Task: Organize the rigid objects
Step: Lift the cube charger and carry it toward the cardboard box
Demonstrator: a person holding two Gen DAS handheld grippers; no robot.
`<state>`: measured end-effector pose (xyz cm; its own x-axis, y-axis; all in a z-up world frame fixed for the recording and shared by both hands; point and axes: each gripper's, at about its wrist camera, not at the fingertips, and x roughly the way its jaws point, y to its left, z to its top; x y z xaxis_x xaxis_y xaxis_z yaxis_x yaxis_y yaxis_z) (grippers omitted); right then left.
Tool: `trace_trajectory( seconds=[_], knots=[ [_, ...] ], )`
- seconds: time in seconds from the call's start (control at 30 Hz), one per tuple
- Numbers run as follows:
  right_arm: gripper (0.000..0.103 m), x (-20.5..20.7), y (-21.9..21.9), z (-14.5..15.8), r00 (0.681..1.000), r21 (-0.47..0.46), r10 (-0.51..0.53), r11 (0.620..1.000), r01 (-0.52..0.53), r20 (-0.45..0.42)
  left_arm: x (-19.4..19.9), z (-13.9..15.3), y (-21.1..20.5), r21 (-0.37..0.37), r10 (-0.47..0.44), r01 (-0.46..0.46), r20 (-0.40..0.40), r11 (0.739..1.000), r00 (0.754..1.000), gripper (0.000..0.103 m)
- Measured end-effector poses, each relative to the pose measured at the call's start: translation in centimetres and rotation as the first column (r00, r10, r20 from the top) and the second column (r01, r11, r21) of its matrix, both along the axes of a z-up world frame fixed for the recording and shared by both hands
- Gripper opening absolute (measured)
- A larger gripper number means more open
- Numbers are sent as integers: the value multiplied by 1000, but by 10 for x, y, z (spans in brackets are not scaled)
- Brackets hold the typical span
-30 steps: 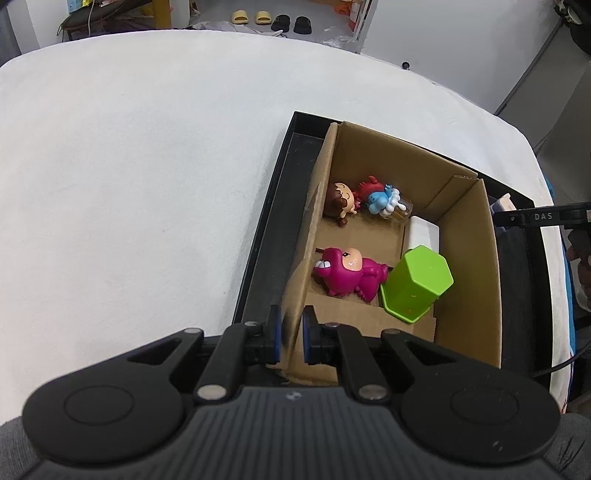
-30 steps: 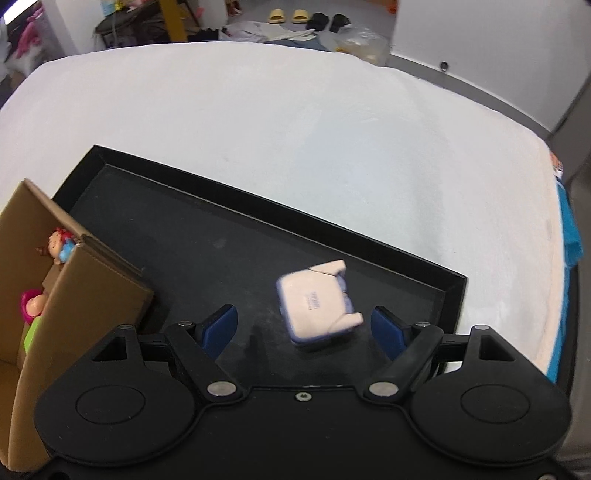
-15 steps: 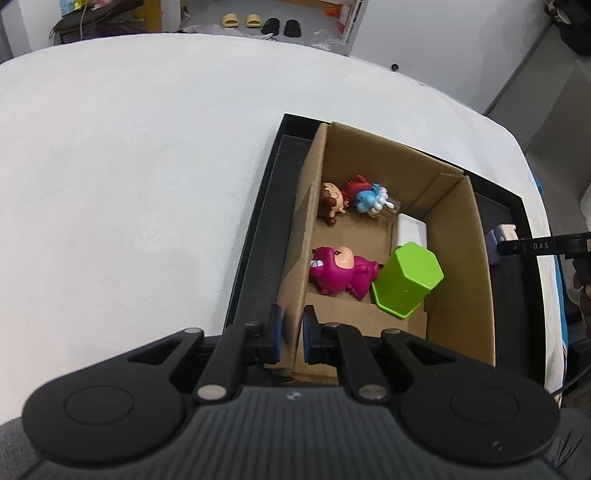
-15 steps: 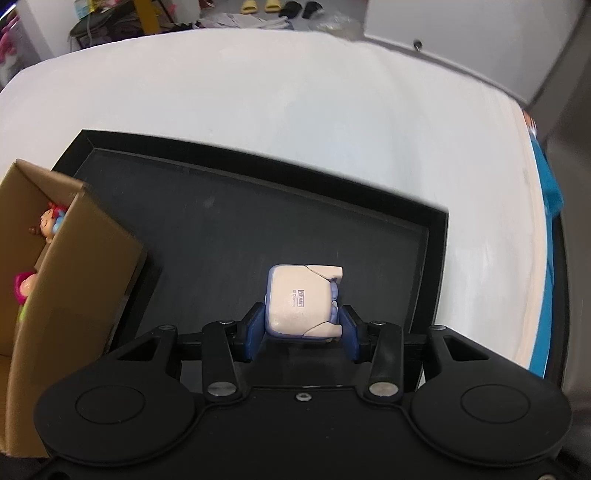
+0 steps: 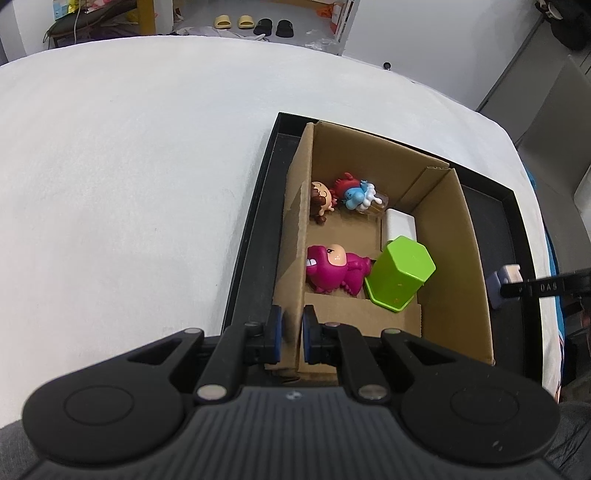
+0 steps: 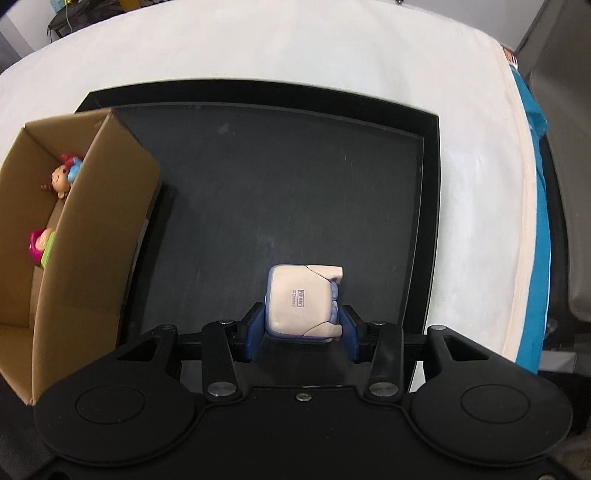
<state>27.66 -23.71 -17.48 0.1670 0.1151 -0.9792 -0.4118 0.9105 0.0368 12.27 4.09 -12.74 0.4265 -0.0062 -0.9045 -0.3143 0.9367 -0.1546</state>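
Observation:
My left gripper (image 5: 291, 334) is shut on the near left wall of the cardboard box (image 5: 295, 236), which stands on a black tray (image 5: 251, 229). The box holds a magenta dinosaur figure (image 5: 332, 271), a green hexagonal cup (image 5: 400, 273) on its side, a brown-haired doll (image 5: 320, 201), a red and blue figure (image 5: 354, 195) and a white block (image 5: 400, 223). My right gripper (image 6: 301, 334) is shut on a cream and lilac toy figure (image 6: 301, 304), held above the tray (image 6: 295, 184). The toy also shows in the left wrist view (image 5: 504, 282).
The tray lies on a white cloth-covered table (image 5: 129, 166). The box (image 6: 74, 229) stands at the tray's left end in the right wrist view. A blue cloth edge (image 6: 532, 221) runs along the table's right side. Slippers (image 5: 251, 23) lie on the floor beyond.
My right gripper closed on the cream and lilac toy and lifted it off the tray. My left gripper kept its hold on the box wall.

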Motion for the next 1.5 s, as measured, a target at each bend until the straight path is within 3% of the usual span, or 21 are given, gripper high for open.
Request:
trace_trajectory(
  seconds=[0.5, 0.7, 0.87, 1.0, 1.07, 1.5],
  knots=[
    [43, -40, -2, -10, 990, -37, -1, 999, -5, -142, -2, 1, 1, -18, -22, 22, 8, 1000, 1000, 10],
    [46, -46, 0, -19, 992, -57, -39, 998, 32, -118, -2, 1, 2, -26, -22, 22, 10, 999, 1000, 10],
    [57, -51, 7, -22, 997, -94, -70, 993, 65, -46, -1, 1, 1, -14, -32, 33, 4, 999, 999, 10],
    [55, -49, 8, -25, 994, -79, -98, 992, 95, -44, 0, 0, 2, -23, -32, 32, -1, 999, 999, 10],
    [44, -50, 6, -28, 992, -73, -111, 992, 106, -58, 1, 0, 1, -19, -34, 34, -1, 999, 999, 10],
    [43, -59, -4, 4, 986, 14, -168, 986, 168, 16, 0, 1, -7, 23, -76, 76, -8, 997, 997, 9]
  ],
)
